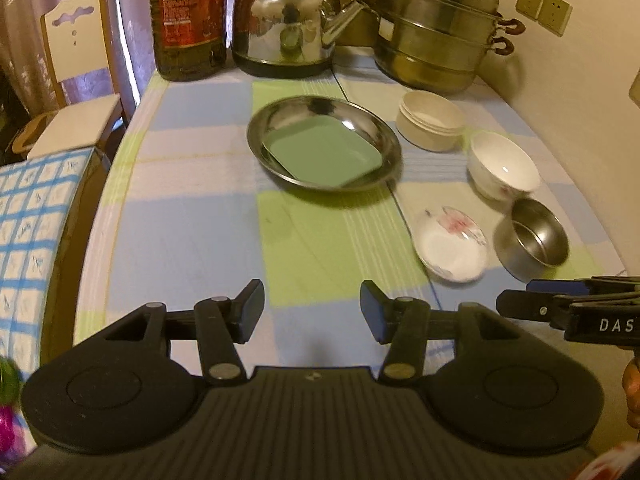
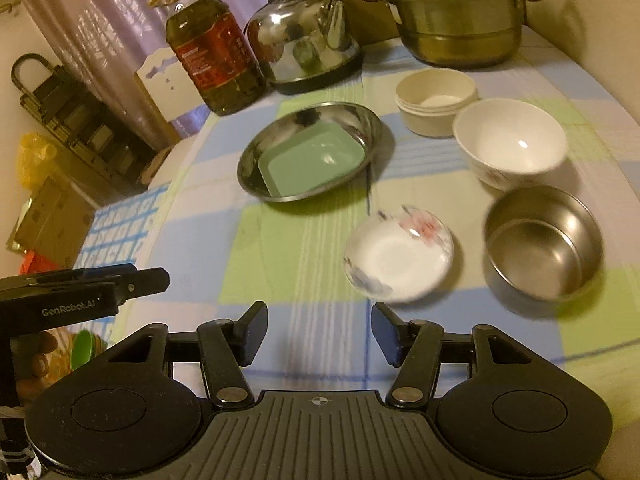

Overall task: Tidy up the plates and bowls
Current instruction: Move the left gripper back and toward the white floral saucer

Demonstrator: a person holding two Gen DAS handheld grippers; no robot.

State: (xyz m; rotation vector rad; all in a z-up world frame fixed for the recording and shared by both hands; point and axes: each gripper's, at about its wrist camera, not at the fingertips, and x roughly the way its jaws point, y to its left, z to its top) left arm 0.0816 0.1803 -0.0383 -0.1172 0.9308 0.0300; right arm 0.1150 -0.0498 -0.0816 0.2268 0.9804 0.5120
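A steel plate [image 1: 372, 124] [image 2: 352, 120] holds a green square dish [image 1: 324, 152] [image 2: 312, 164] mid-table. To its right stand a cream tub [image 1: 430, 126] [image 2: 436, 102], a white bowl [image 1: 502, 166] [image 2: 510, 142], a steel bowl [image 1: 532, 240] [image 2: 542, 250] and a small flowered saucer [image 1: 452, 244] [image 2: 400, 256]. My left gripper [image 1: 312, 314] is open and empty over the near table. My right gripper [image 2: 318, 334] is open and empty, just short of the saucer; it also shows side-on in the left wrist view [image 1: 516, 300].
At the back stand an oil bottle [image 1: 188, 20] [image 2: 216, 56], a steel kettle [image 1: 286, 24] [image 2: 308, 34] and a stacked steamer pot [image 1: 436, 36] [image 2: 456, 12]. A chair [image 1: 76, 92] stands left of the table. The wall [image 1: 580, 92] lies to the right.
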